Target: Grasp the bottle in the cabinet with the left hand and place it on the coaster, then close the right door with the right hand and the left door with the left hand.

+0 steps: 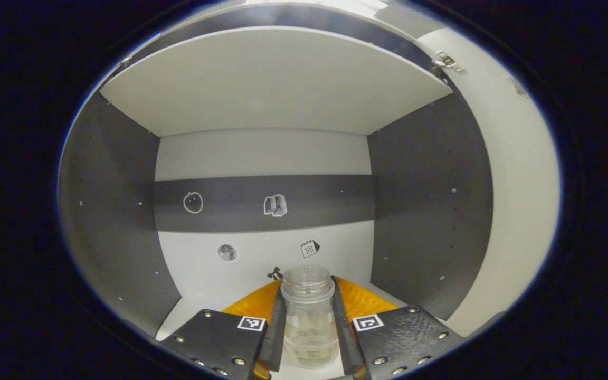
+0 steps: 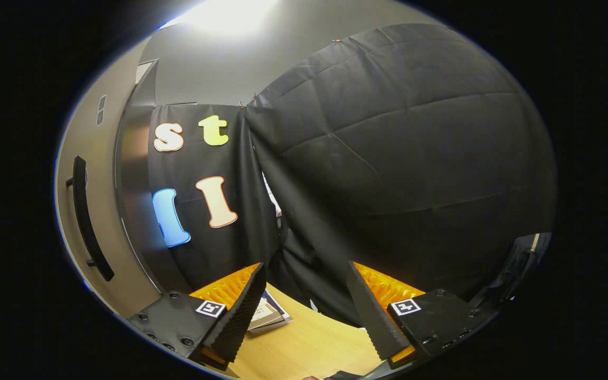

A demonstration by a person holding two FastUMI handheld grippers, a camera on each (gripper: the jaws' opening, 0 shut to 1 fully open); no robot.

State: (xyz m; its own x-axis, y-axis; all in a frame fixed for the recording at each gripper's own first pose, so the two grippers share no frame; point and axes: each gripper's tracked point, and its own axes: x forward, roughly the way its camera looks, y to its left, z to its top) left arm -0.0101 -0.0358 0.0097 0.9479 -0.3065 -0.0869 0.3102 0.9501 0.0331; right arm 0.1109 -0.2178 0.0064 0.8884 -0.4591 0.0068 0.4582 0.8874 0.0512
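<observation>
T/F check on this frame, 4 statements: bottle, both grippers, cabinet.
1. The left gripper is shut on the bottle. True.
2. The bottle has a cap on. False: its mouth is open, no cap.
3. The right gripper holds a book. False: it is open and holds nothing, with a wooden table below it.
4. The bottle stands inside the cabinet, under a shelf. True.
</observation>
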